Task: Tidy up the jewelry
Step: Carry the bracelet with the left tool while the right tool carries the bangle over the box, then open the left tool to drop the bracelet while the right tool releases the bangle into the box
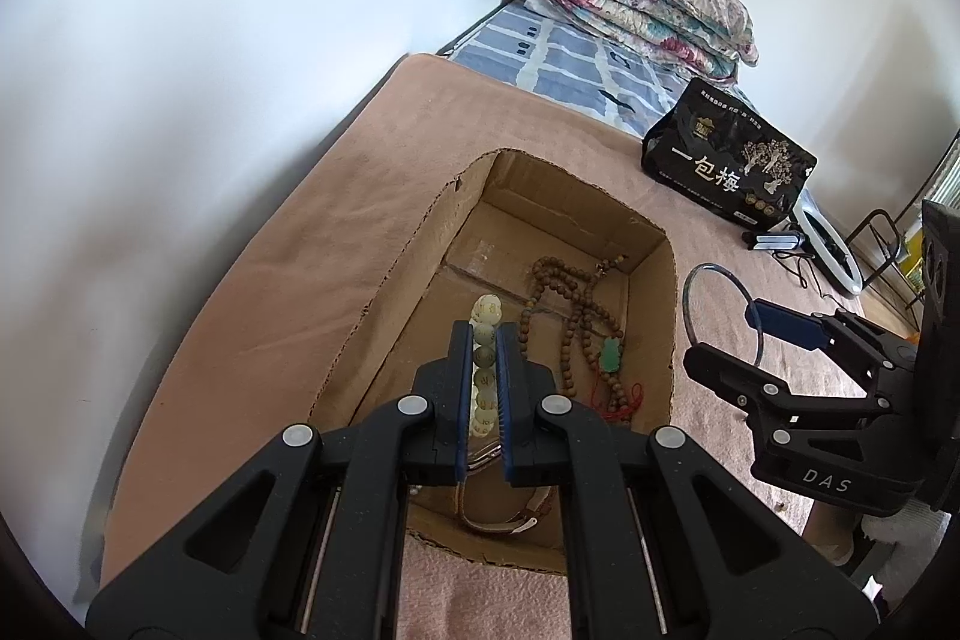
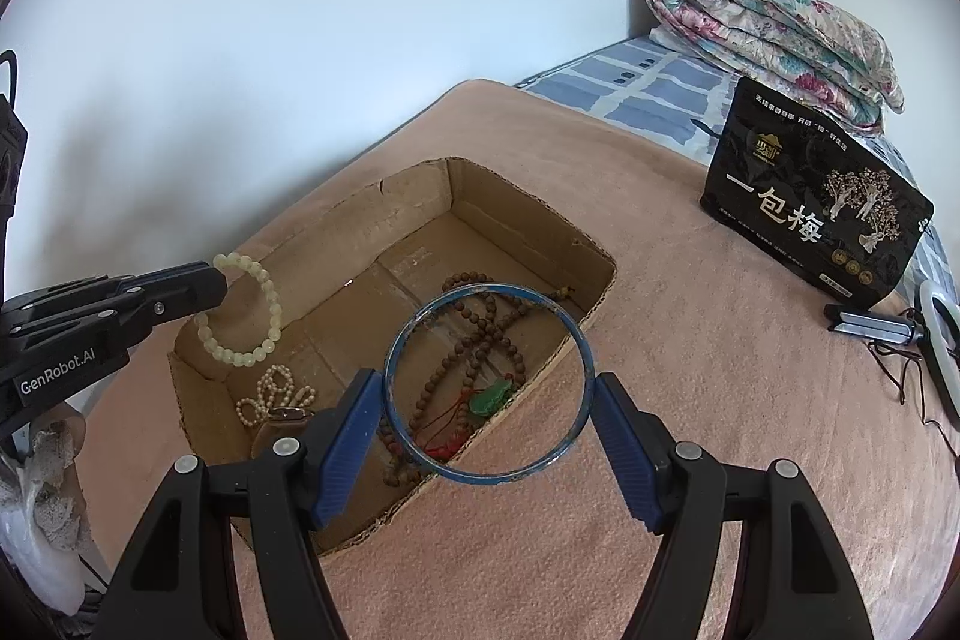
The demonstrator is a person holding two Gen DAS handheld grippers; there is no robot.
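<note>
Above an open cardboard box [image 2: 384, 214] on a bed's pink blanket [image 2: 660, 340]: left gripper [image 1: 483, 340], jaws clamped on a pale bead bracelet [image 2: 243, 310] held over the box's near-left end; right gripper [image 2: 489, 388], jaws spread wide and pressed against both sides of one blue bangle [image 2: 489, 382], held over the box's right rim. Inside the box: one long brown wooden bead string [image 2: 474, 340] with a green pendant [image 2: 492, 394] and red cord, one small pearl strand [image 2: 273, 391], one strap-like piece [image 1: 510, 517] too hidden to name. Beyond the box, well apart: one black snack pouch [image 2: 816, 214] with gold Chinese lettering, standing; one folded floral quilt [image 2: 774, 34] on a blue checked sheet [image 2: 648, 94]; one white ring light [image 2: 939, 346] with a small folded stand [image 2: 870, 325] at the right edge. White wall [image 2: 300, 40] behind.
</note>
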